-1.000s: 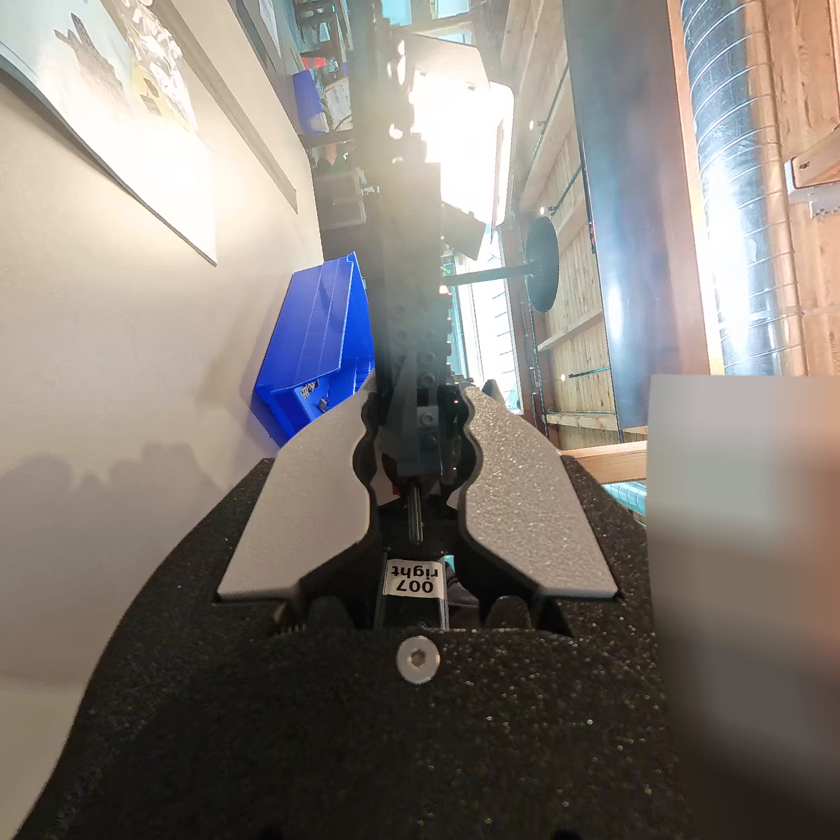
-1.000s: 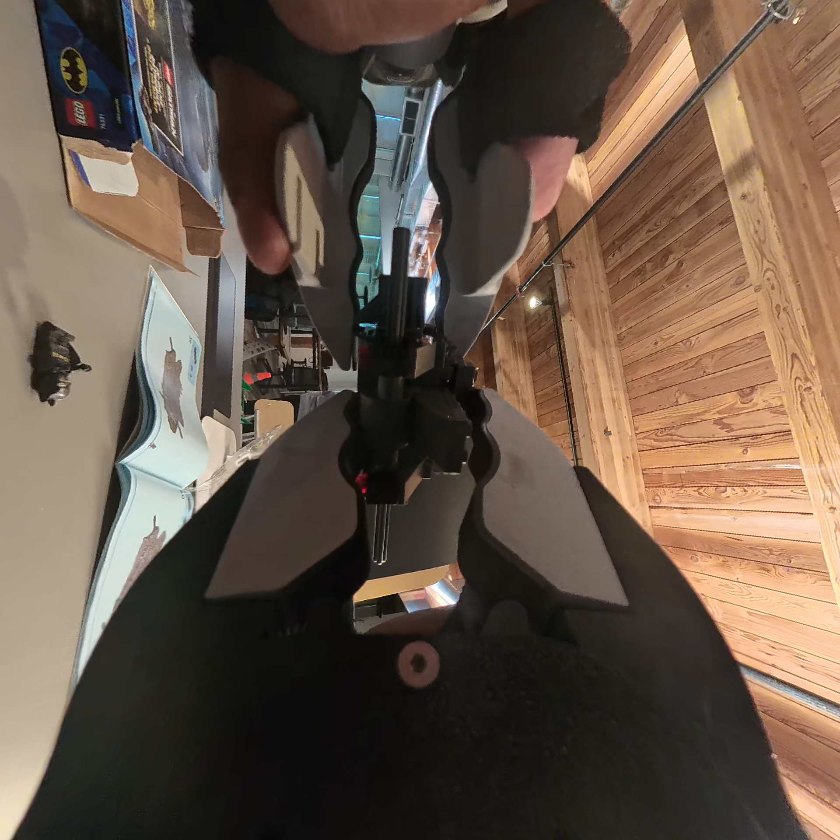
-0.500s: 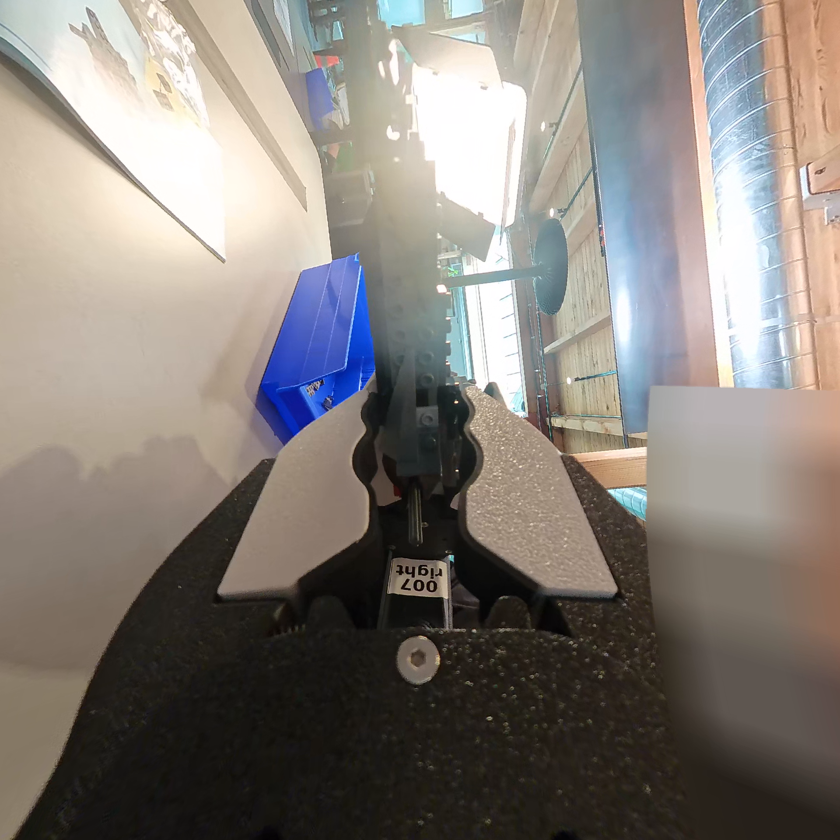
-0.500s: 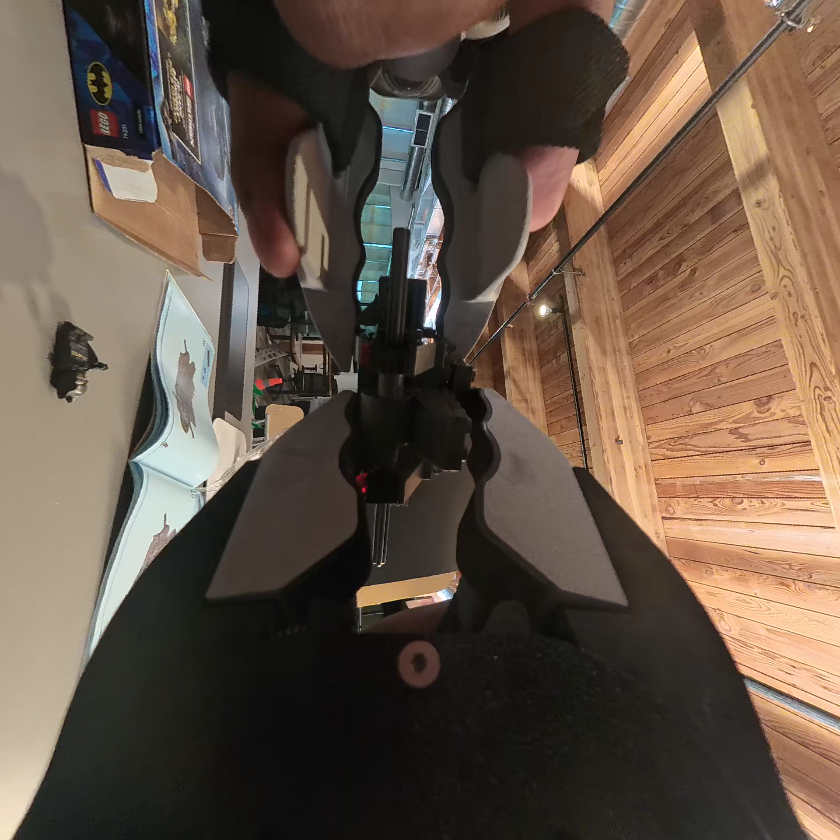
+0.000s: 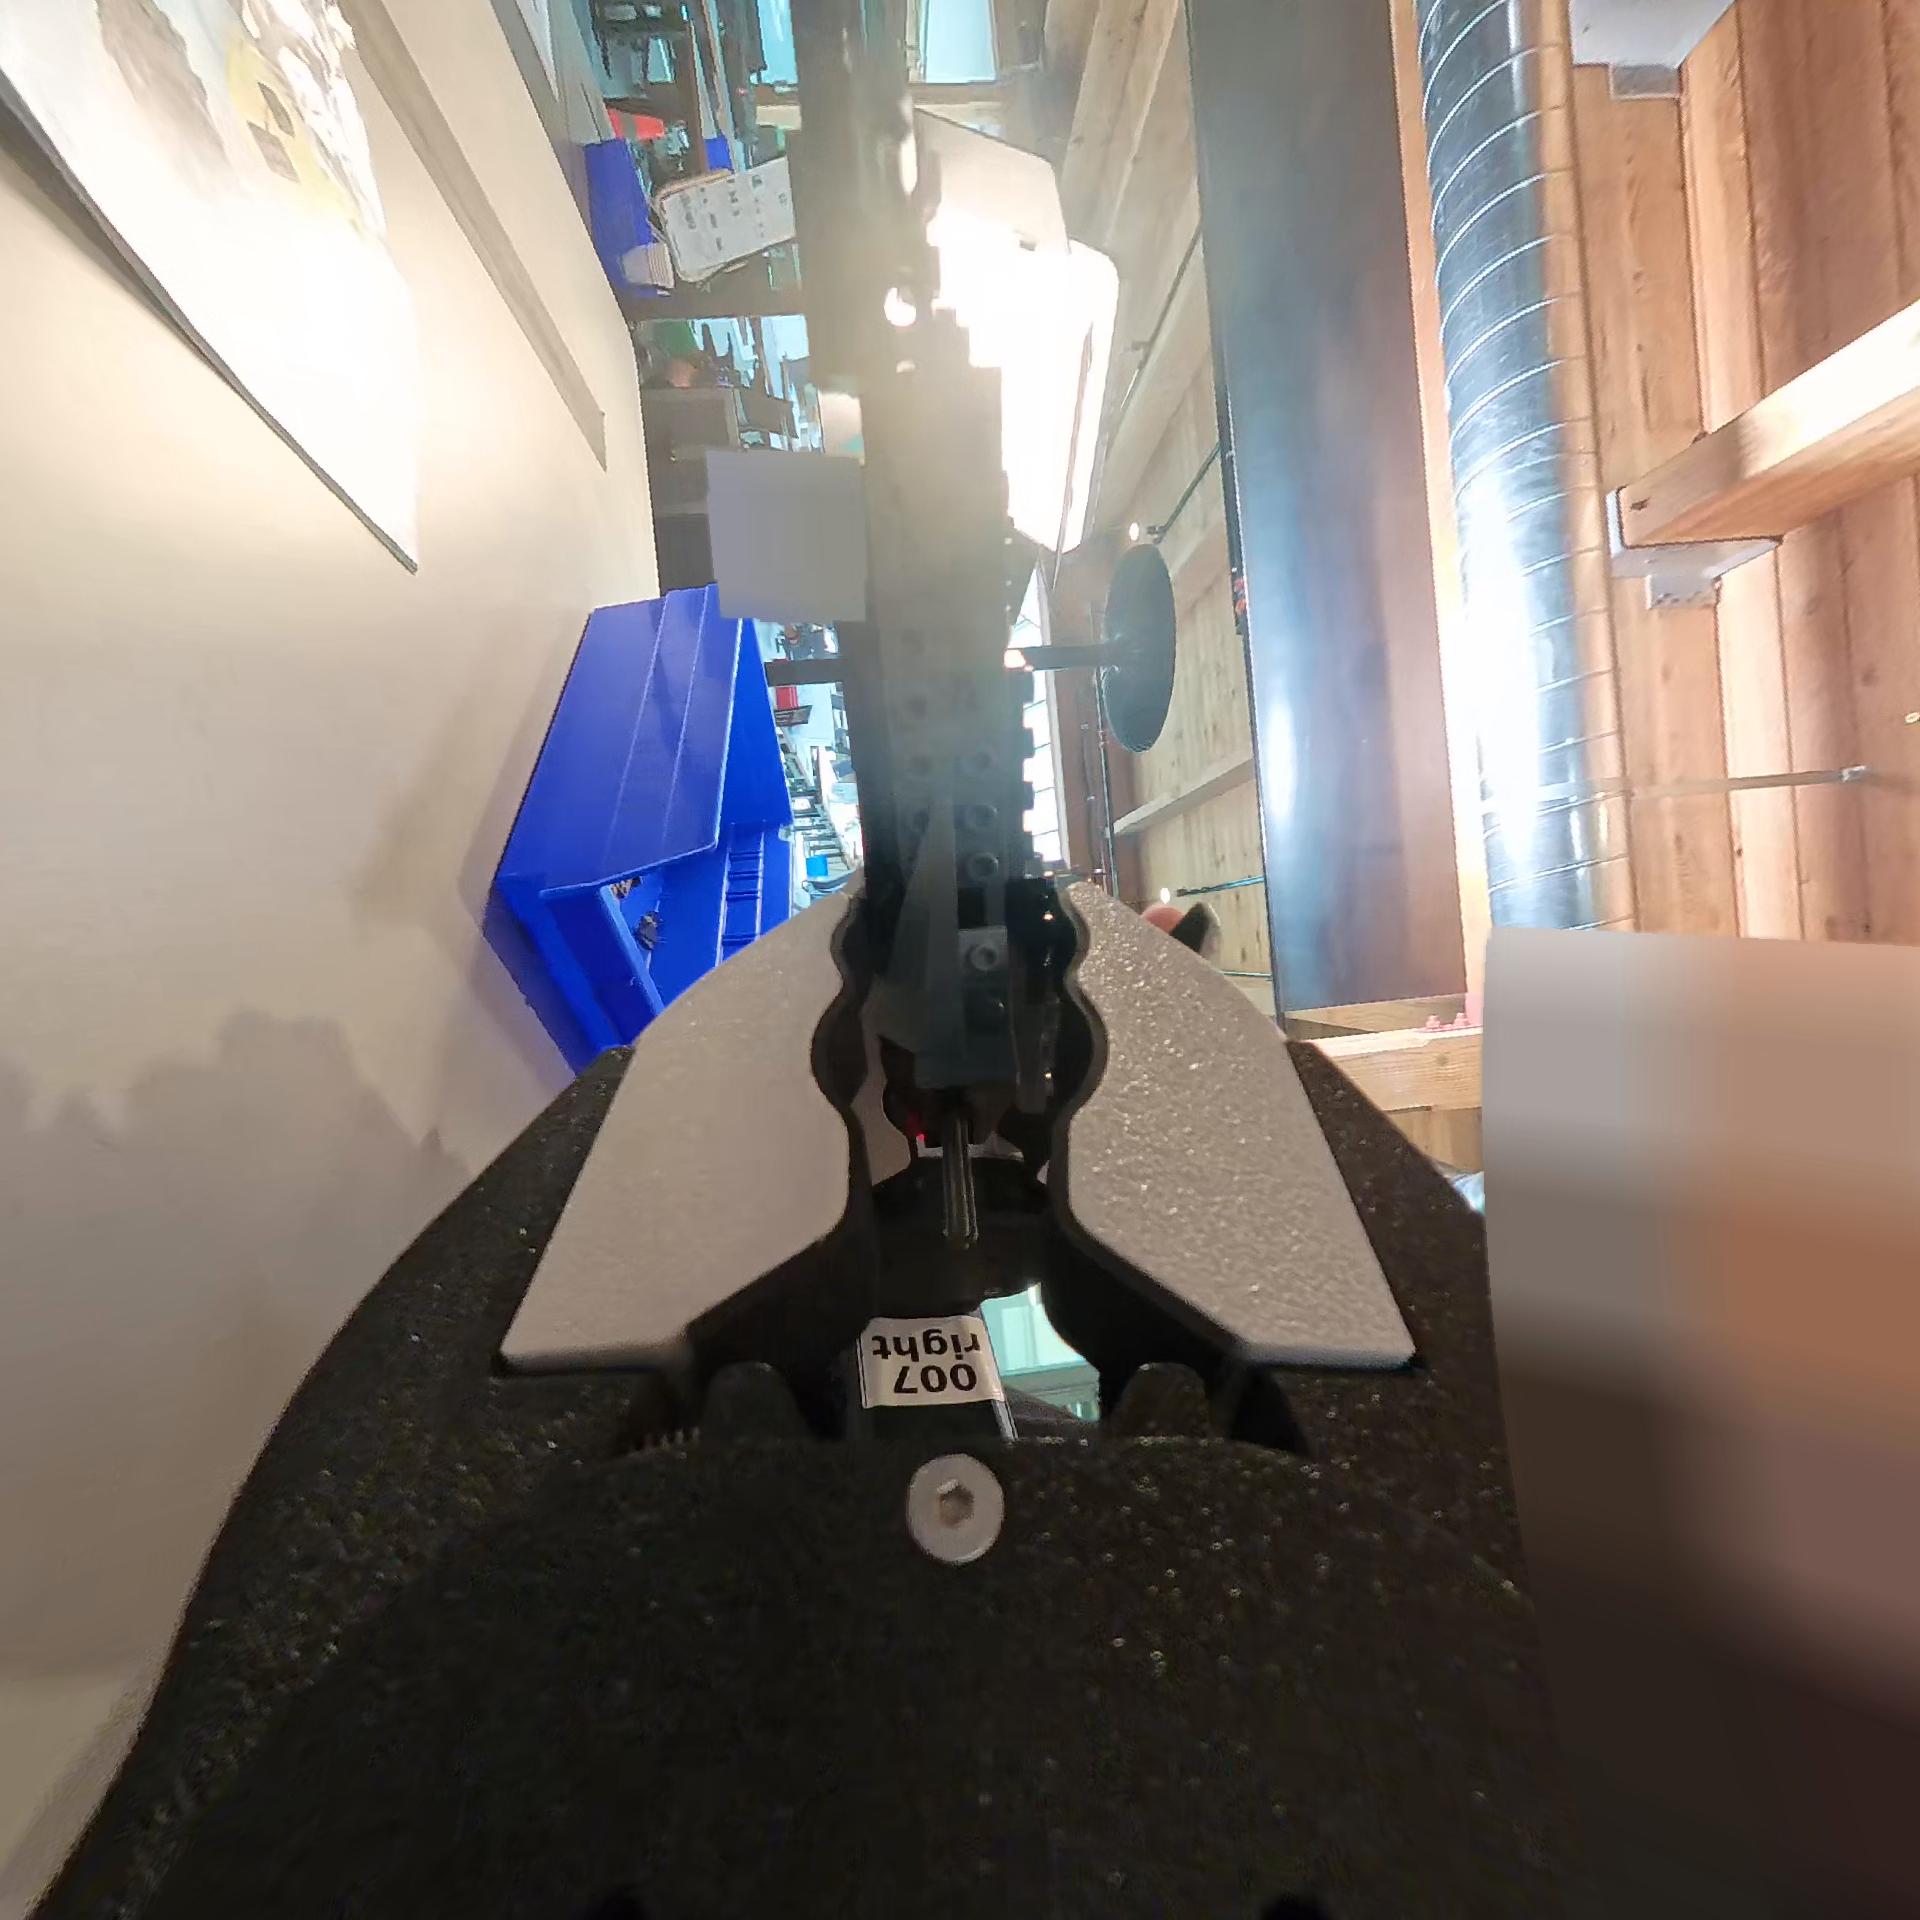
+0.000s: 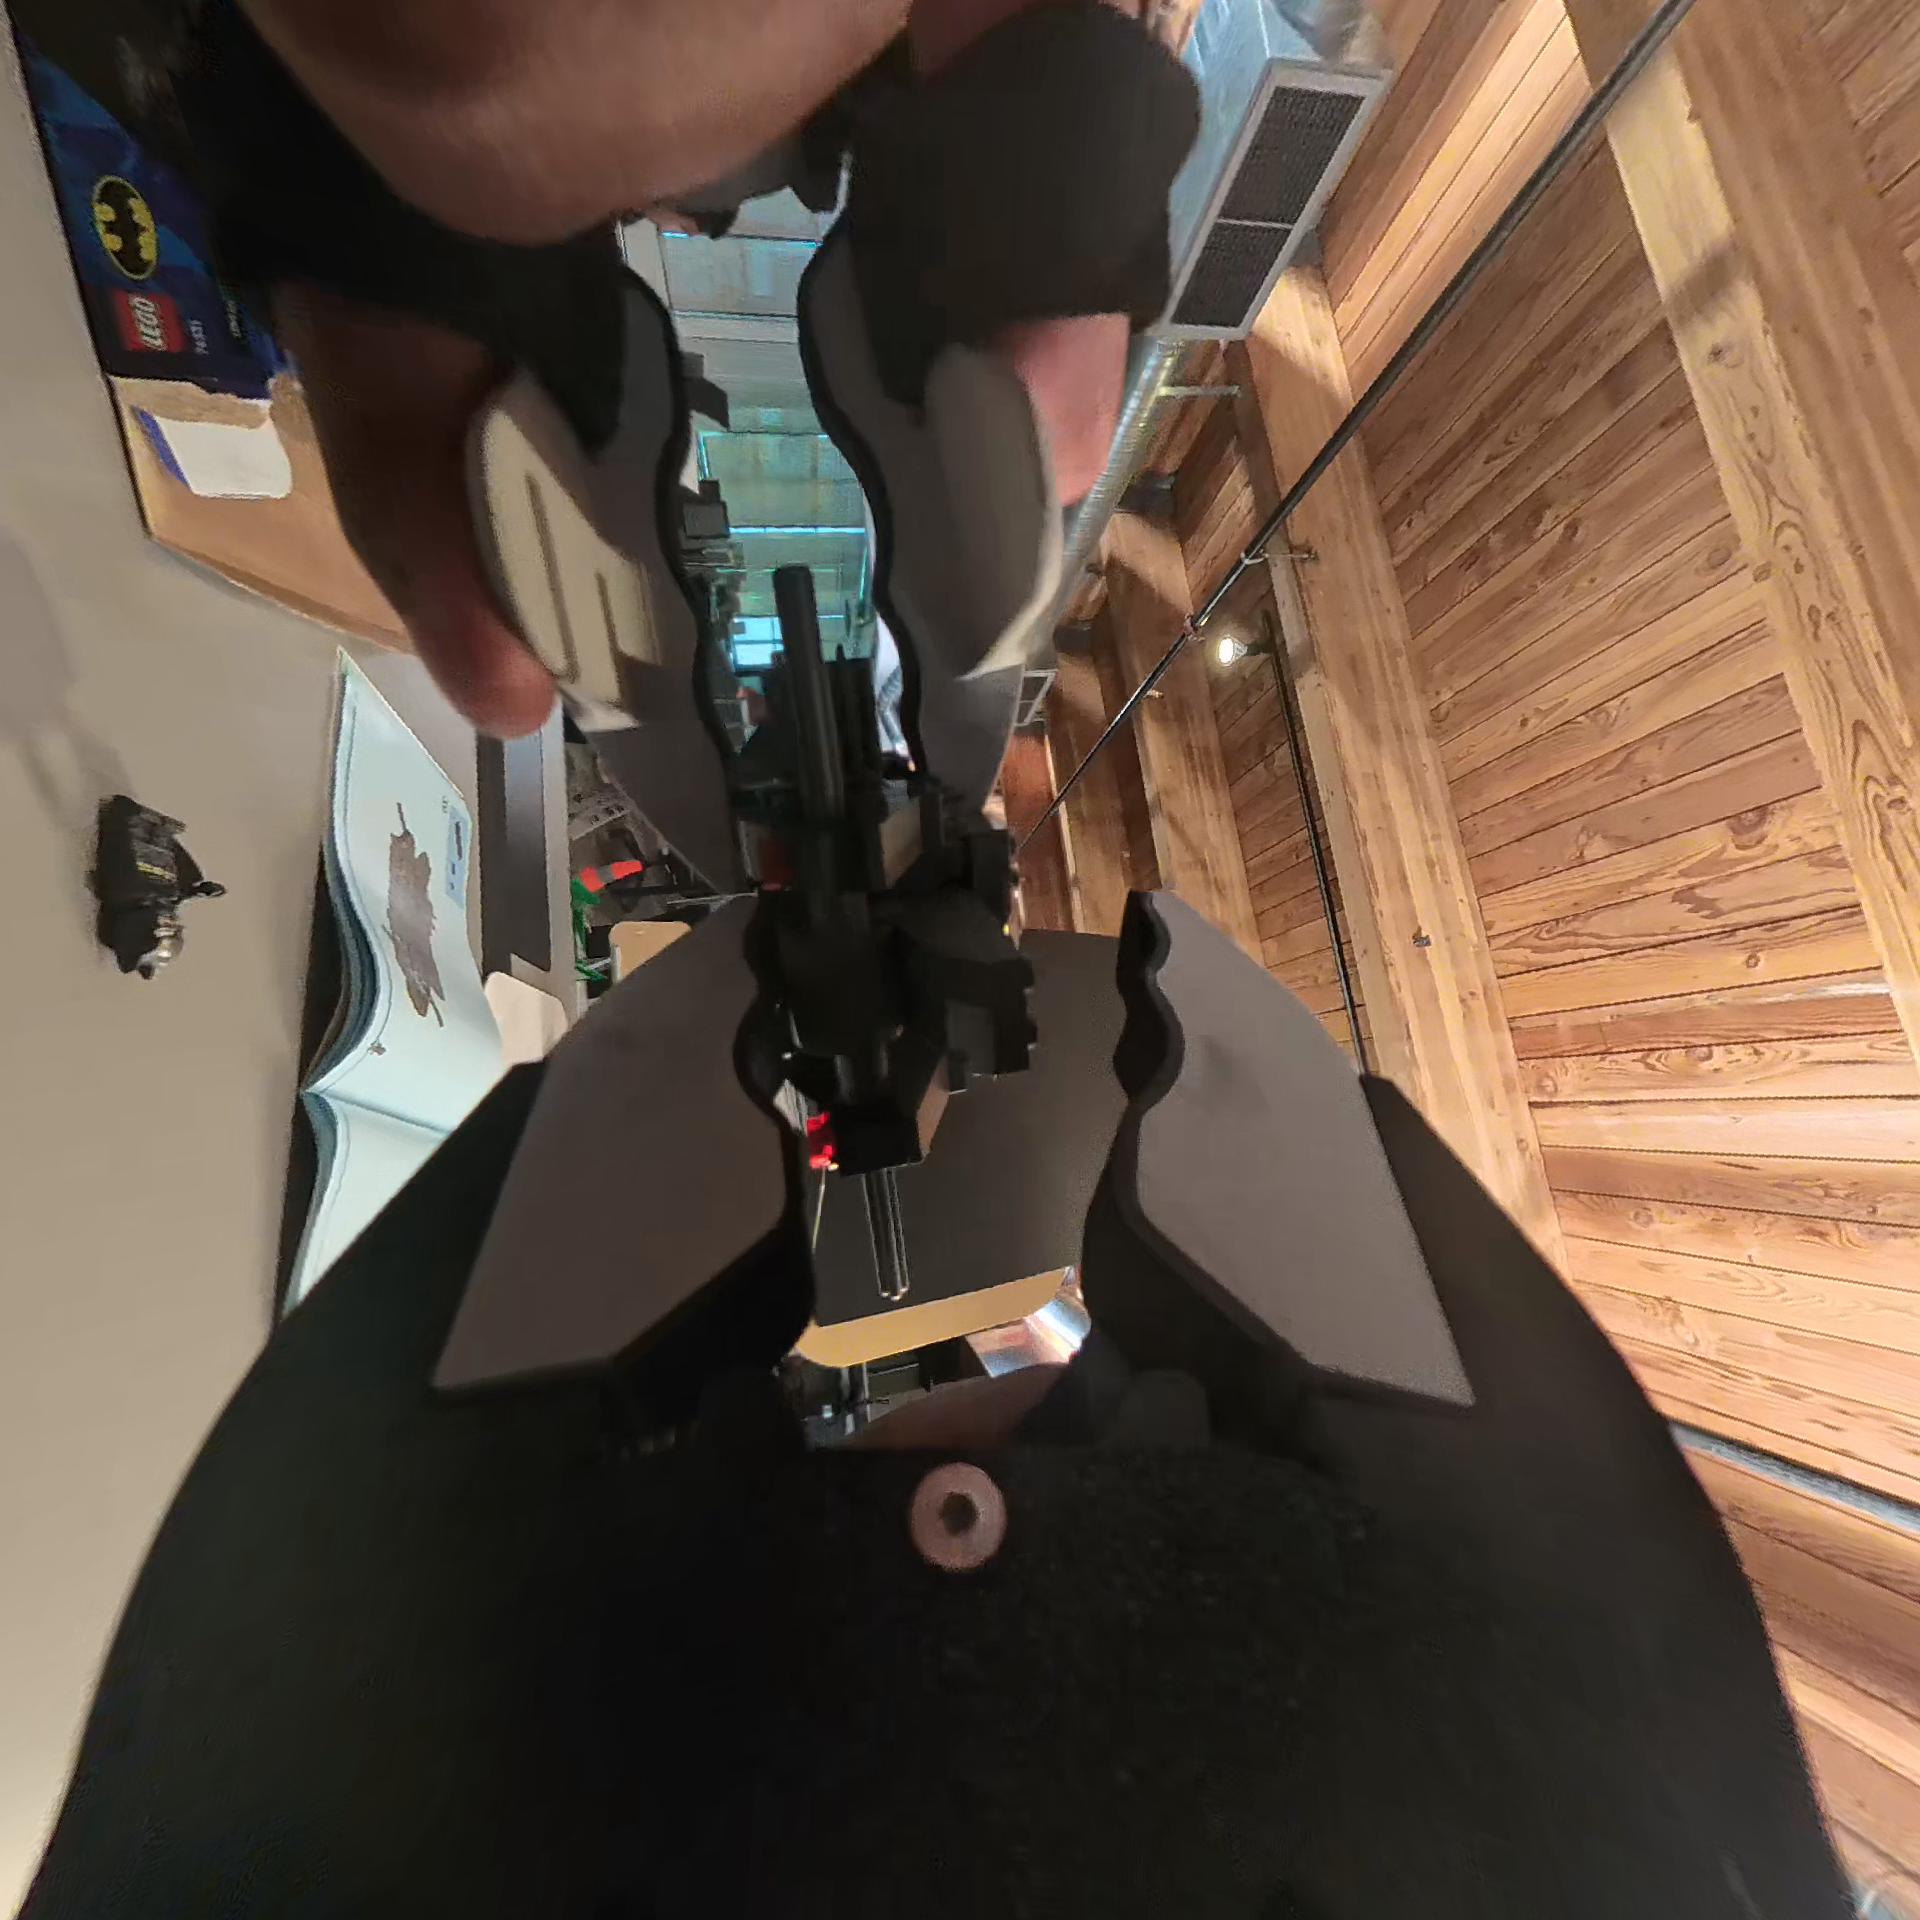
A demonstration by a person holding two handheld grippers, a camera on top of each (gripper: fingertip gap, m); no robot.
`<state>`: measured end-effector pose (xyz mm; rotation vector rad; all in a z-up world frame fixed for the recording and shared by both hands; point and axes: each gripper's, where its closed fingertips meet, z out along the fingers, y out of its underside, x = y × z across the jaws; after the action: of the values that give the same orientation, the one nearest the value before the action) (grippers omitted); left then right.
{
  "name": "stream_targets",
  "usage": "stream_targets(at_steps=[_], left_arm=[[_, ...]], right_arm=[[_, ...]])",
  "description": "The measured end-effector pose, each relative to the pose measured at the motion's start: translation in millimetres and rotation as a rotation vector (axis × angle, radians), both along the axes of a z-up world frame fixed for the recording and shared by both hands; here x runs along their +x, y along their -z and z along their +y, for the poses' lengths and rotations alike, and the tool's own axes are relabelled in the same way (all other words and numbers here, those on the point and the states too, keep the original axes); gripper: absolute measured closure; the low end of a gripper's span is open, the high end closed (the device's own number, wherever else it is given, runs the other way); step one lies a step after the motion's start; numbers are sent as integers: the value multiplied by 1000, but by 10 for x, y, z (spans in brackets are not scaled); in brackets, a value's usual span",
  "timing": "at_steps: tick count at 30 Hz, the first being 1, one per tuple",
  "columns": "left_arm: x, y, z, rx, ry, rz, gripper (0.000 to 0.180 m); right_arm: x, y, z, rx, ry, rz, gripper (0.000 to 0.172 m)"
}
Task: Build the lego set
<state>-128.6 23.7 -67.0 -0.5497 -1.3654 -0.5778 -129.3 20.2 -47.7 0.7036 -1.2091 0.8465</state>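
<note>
1. A second before, the right gripper [image 6: 940, 977] had both fingers clamped on the black brick model [image 6: 883, 987]; now we saw its jaws spread wider, the right finger [image 6: 1226, 1091] standing clear of the model with a gap between them, while the left finger [image 6: 665, 1070] lay against or just beside the model's side (we could not tell which).
2. The left gripper [image 5: 956, 971] had not changed: it was narrowly closed on the same dark brick model [image 5: 940, 790], both fingers pressed to its sides, as before.
3. In the right wrist view the left gripper faced ours from the top, held by a hand [image 6: 436, 520], the model spanning between the two tools, with a black axle [image 6: 888, 1236] jutting back toward the camera.
4. Around them, the pale table [image 6: 125, 1143] lay to the left, bearing a small dark brick piece [image 6: 145, 883], an open instruction booklet [image 6: 405, 935] and a printed box [image 6: 135, 260], all well apart from the grippers.
5. A blue bin [image 5: 644, 821] stood beside the held model in the left wrist view; the wooden wall [image 6: 1610, 831] side was open.
</note>
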Motion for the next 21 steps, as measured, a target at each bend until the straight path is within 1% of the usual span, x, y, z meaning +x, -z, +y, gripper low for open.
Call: stream_targets(at_steps=[7, 10, 14, 16, 17, 19, 21], left_arm=[[-2, -30, -106, 53, 0, 14, 147], [9, -56, -154, 59, 4, 27, 147], [29, -94, -177, 55, 20, 45, 147], [44, -130, -175, 31, 31, 79, 147], [54, -147, -168, -6, 34, 108, 147], [88, -187, -140, -75, 47, 172, 147], [134, -242, -127, -113, 58, 246, 147]], right_arm=[[-49, -33, 93, -30, 5, -79, 104], [-66, -49, 114, -32, -5, -139, 104], [-51, -98, 116, -20, -23, -148, 107], [-22, -124, 120, -15, -45, -152, 108], [-7, -126, 121, -6, -54, -156, 108], [18, -116, 127, 14, -62, -166, 106], [34, -90, 146, 29, -63, -205, 109]])
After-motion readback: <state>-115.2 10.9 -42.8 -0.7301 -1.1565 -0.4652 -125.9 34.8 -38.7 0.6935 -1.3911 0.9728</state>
